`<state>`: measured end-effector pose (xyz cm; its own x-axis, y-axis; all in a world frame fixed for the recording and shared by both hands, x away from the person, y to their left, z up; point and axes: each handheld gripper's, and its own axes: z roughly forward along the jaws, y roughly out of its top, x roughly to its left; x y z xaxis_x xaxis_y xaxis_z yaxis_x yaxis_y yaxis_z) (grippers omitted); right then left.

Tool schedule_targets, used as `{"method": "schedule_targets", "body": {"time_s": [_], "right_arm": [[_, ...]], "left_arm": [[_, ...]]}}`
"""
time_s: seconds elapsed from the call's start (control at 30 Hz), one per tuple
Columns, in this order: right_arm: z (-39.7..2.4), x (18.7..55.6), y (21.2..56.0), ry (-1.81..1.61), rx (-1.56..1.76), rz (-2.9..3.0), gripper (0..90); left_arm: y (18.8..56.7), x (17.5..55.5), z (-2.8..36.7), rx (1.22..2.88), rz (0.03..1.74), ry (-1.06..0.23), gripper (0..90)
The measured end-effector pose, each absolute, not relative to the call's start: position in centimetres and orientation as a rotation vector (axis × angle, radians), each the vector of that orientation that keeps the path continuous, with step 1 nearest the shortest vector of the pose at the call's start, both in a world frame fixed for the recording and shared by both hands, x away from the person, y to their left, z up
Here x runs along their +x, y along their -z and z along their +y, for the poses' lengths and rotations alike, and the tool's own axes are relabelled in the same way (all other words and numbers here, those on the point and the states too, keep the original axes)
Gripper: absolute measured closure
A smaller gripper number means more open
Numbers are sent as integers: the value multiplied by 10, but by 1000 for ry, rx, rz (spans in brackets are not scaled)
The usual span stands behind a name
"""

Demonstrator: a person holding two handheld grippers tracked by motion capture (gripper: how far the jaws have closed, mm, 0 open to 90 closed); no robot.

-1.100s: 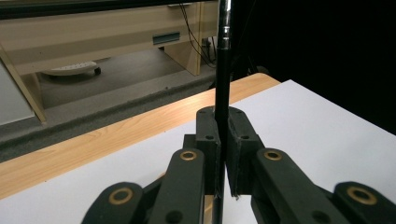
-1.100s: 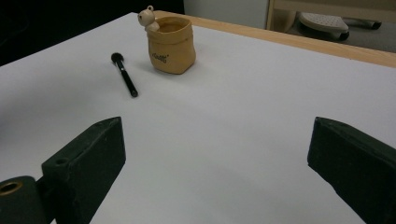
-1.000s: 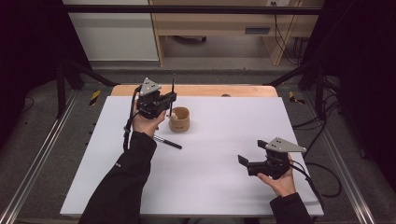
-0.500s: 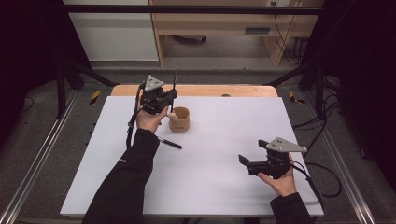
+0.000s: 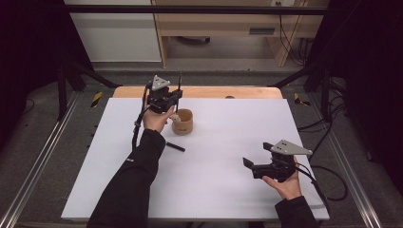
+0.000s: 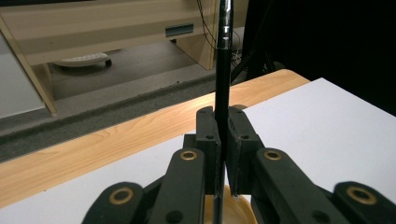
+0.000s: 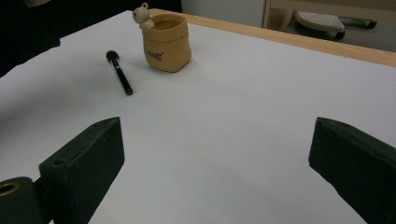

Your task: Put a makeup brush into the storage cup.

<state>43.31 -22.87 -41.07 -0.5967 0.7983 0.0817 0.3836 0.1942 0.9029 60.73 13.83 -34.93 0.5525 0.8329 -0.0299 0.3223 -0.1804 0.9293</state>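
Left jaws: my left gripper [image 5: 177, 91], upper left of centre in the high view, has its jaws pressed together on a thin black pen [image 6: 223, 70]; in the left gripper view the pads [image 6: 208, 135] squeeze the shaft from both sides

Pen in the jaws: it stands upright, rising past the top edge of the left gripper view, with a silver band near its upper end; its lower part runs down between the jaws toward the cup's mouth

Cup: a small tan cup [image 5: 183, 122] with a little bear figure on its rim sits on the tabletop just below and right of my left gripper in the high view; in the left gripper view its rim [image 6: 243, 214] shows at the bottom, under the jaws

Right jaws: my right gripper [image 5: 252, 164], lower right of the high view, has its jaws spread wide with nothing between them, pointing toward the frame's left

Second pen: another black pen [image 5: 175, 147] lies flat on the tabletop, just below the cup and left of it

Tabletop: a white sheet [image 5: 223, 190] over a wooden top [image 5: 214, 92], whose edge shows along the upper side
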Motion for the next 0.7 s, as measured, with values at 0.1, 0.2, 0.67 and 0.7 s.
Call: {"method": "schedule_targets", "body": {"time_s": [0.1, 0.2, 0.67, 0.7], "right_arm": [[-229, 433, 410, -1378, 1107, 2063, 39], [-229, 433, 410, -1379, 1107, 2063, 39], [-229, 433, 410, -1382, 1105, 2063, 38], [-229, 433, 410, -1383, 1104, 2063, 38]], "left_arm": [[352, 609, 136, 1749, 961, -616, 844], [355, 611, 134, 1752, 965, -612, 845], [365, 614, 121, 1770, 954, -607, 845], [366, 615, 121, 1773, 955, -606, 845]]}}
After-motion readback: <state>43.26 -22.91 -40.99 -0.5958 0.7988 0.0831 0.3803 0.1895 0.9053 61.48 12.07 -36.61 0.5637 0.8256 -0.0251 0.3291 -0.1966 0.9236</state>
